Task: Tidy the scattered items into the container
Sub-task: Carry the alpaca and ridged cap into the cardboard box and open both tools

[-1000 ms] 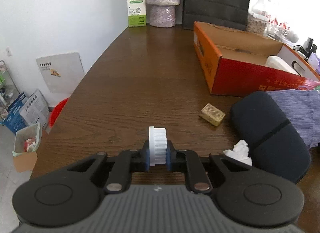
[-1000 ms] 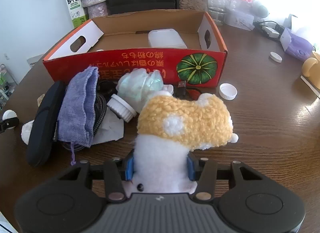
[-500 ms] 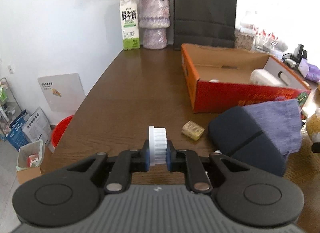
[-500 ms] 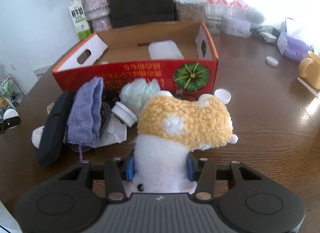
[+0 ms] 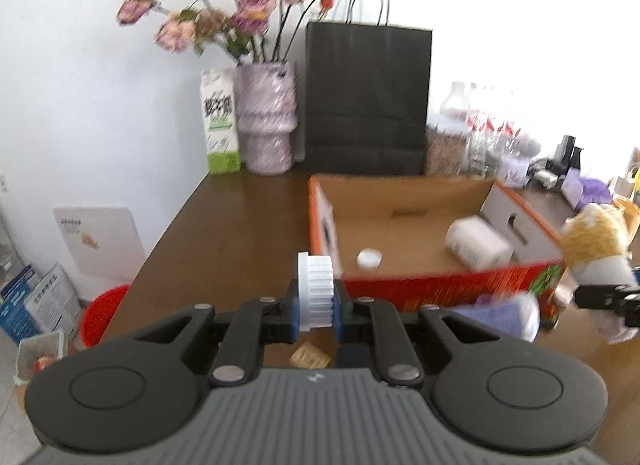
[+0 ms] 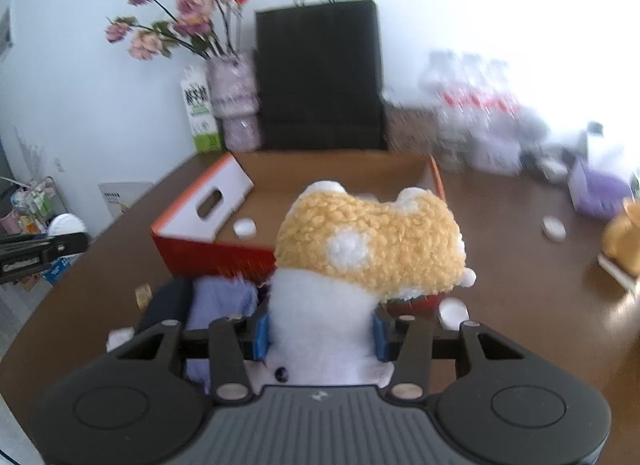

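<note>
While a ribbed white cap is clamped between the closed fingers of the left gripper, a yellow and white plush toy is pinched by the right gripper, both raised before the cardboard box, where a small white lid is seen

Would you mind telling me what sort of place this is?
Probably a home or small-office room: a brown wooden table against a white wall, a vase of pink flowers, a milk carton and a black paper bag.
</note>
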A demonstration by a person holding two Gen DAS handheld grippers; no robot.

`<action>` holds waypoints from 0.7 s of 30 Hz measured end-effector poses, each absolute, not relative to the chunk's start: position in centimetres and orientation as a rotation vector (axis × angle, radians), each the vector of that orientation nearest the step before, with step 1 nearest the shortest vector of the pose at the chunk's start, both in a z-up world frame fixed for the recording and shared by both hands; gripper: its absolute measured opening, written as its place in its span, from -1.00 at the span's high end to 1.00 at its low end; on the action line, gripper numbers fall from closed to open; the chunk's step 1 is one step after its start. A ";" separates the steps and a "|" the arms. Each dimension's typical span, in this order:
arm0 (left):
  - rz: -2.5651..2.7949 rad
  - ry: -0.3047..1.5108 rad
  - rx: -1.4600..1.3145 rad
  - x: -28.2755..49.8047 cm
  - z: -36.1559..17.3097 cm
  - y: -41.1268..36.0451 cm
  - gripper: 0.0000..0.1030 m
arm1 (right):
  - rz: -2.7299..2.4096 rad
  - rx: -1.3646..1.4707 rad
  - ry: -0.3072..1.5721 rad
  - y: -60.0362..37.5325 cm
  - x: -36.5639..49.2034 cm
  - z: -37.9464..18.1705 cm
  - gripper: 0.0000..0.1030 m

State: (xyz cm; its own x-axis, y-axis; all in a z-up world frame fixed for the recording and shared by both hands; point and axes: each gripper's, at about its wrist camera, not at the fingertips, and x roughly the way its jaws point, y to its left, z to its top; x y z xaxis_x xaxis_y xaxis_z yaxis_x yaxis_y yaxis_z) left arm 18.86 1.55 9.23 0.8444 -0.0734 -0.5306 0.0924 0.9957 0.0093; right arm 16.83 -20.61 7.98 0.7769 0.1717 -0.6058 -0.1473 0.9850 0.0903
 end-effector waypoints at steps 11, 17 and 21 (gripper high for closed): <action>-0.122 0.567 0.025 27.3 10.9 -3.8 0.70 | 0.251 -0.012 0.618 -16.3 25.3 9.3 0.12; -0.082 0.638 0.047 32.7 8.5 -5.2 0.70 | 0.257 -0.019 0.677 -15.2 31.3 6.6 0.12; -0.026 0.695 0.077 36.6 6.2 -5.8 0.70 | 0.243 -0.039 0.747 -14.9 35.1 3.4 0.12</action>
